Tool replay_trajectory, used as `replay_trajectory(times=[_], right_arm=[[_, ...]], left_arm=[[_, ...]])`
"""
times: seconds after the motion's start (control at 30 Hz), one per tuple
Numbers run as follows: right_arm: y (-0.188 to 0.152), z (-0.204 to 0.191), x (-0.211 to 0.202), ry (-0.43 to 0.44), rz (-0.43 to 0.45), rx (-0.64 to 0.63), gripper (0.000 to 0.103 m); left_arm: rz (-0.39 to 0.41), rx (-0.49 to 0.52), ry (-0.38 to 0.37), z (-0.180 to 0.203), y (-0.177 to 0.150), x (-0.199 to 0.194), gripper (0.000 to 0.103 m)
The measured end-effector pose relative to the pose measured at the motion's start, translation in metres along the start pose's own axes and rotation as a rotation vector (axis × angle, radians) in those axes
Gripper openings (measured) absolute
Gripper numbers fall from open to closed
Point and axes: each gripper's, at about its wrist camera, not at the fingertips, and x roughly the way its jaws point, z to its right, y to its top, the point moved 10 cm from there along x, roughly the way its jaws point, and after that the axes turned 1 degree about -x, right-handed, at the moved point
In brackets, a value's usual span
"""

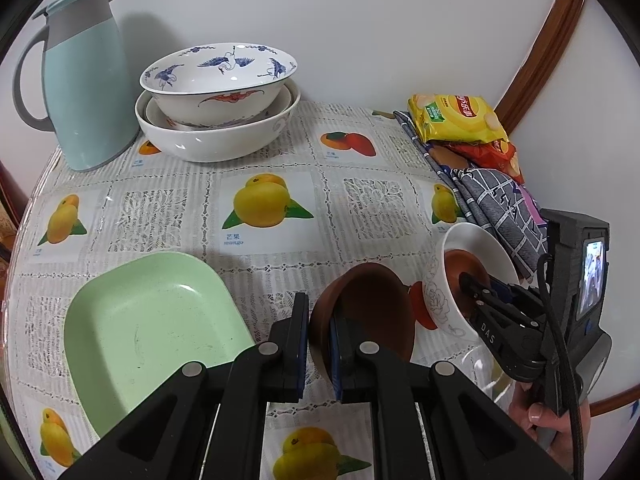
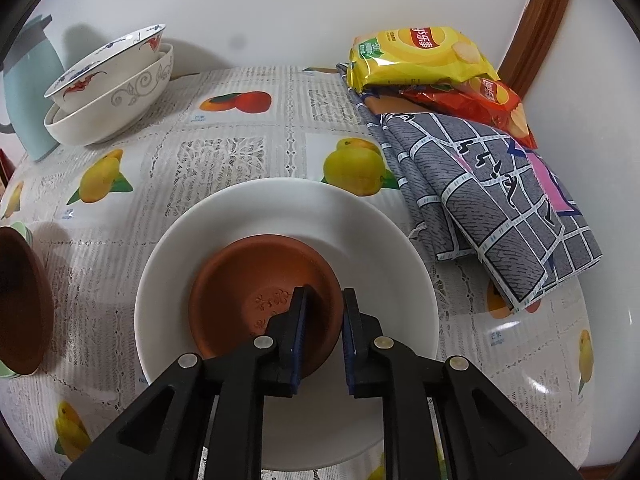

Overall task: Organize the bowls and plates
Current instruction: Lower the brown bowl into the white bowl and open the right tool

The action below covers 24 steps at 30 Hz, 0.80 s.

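Left gripper (image 1: 320, 344) is clamping the near rim of a dark brown bowl (image 1: 372, 308), one finger outside, one inside; the bowl is tilting and appears lifted off the tablecloth (image 1: 192, 208). Right gripper (image 2: 323, 332) is straddling the rim of a small terracotta bowl (image 2: 256, 292) that is sitting inside a white floral bowl (image 2: 280, 216). A gap is showing at the right pad, so grip looks loose or partly released; firm contact cannot be confirmed.

Judgement: the step in hand is nesting the brown bowls in the white one. To do it well, the right gripper should be letting go fully and backing out along its own axis before the left brings its bowl over, levelling it first and lowering it centred.

Room: the folded grey checked cloth (image 2: 500, 208) and crisp packets (image 2: 420, 56) are crowding the white bowl's far right side. The green rectangular dish (image 1: 152, 328) is lying just beside the left gripper. Open cloth lies between here and the stacked porcelain bowls (image 1: 216, 80) by the pale blue jug (image 1: 84, 80). Table edge is running close on the right.
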Motion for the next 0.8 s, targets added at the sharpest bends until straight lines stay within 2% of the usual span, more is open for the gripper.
replay_trajectory(times=[0.07, 0.13, 0.23, 0.43, 0.8], right_arm=[[0.001, 0.000, -0.001, -0.001, 0.006, -0.005, 0.019], [0.001, 0.000, -0.002, 0.004, 0.010, -0.005, 0.025], [0.002, -0.003, -0.006, 0.061, 0.016, 0.020, 0.033], [0.001, -0.002, -0.019, 0.086, 0.028, 0.035, 0.041], [0.000, 0.033, -0.081, 0.087, 0.145, 0.107, 0.044]], left_arm=[[0.001, -0.003, 0.002, -0.002, -0.001, -0.002, 0.009], [0.000, -0.008, 0.004, -0.005, -0.002, -0.003, 0.009], [0.001, -0.016, 0.006, -0.007, -0.005, -0.007, 0.009], [0.006, -0.017, 0.004, -0.002, -0.008, -0.014, 0.009], [0.017, 0.023, -0.001, 0.032, -0.012, -0.026, 0.009]])
